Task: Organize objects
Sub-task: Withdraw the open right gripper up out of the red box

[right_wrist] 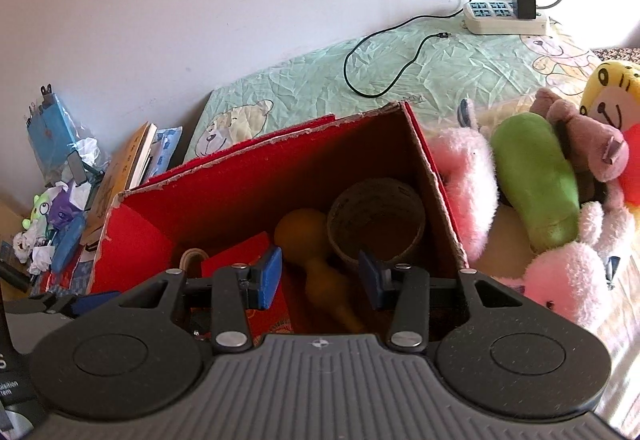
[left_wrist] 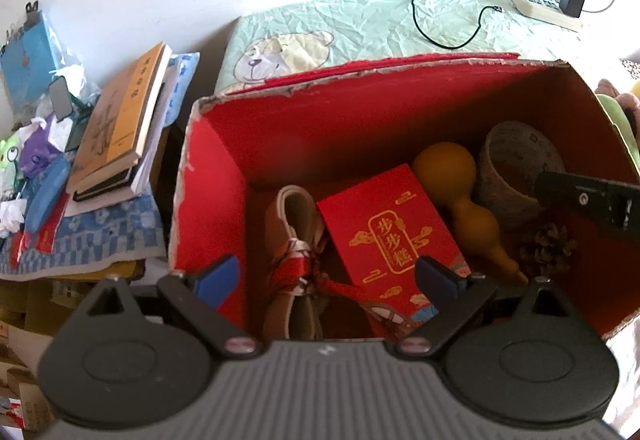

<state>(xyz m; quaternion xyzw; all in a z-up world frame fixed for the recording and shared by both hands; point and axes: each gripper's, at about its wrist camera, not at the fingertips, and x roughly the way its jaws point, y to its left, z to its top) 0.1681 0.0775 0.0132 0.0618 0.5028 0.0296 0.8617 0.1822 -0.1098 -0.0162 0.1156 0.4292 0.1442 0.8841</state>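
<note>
An open red cardboard box holds a red envelope with gold print, a yellow gourd, a grey paper cup lying on its side, a pine cone and a beige strap tied with red ribbon. My left gripper is open and empty, hovering over the box above the strap and envelope. My right gripper is open and empty above the gourd and cup; part of it shows at the box's right side in the left wrist view.
The box sits on a green bear-print bedspread. Plush toys, pink and green, lie right of the box. A stack of books and clutter lie to the left. A power strip with charger is by the wall.
</note>
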